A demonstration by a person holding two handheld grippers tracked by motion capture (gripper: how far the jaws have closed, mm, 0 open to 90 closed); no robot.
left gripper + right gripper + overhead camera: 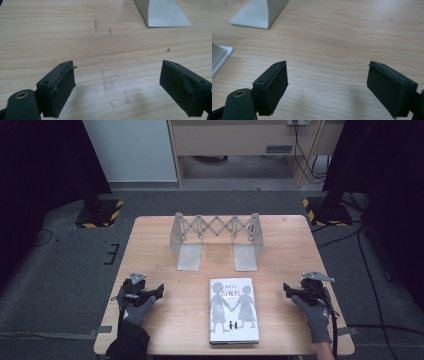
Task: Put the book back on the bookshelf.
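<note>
While both grippers rest low on the wooden table (165, 245) with nothing between their jaws, the left gripper (159, 290) and the right gripper (286, 287) each stand spread wide, flanking the book (234, 310) that lies flat, cover up, near the front edge between them. Behind it the expandable metal book rack (216, 239) stands upright and vacant, probably waiting to receive the book, so the hands seem poised on either side for a two-sided pickup.

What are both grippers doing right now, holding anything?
Left gripper: open, holding nothing, jaws wide apart over bare table.
Right gripper: open, holding nothing, to the right of the book.
</note>
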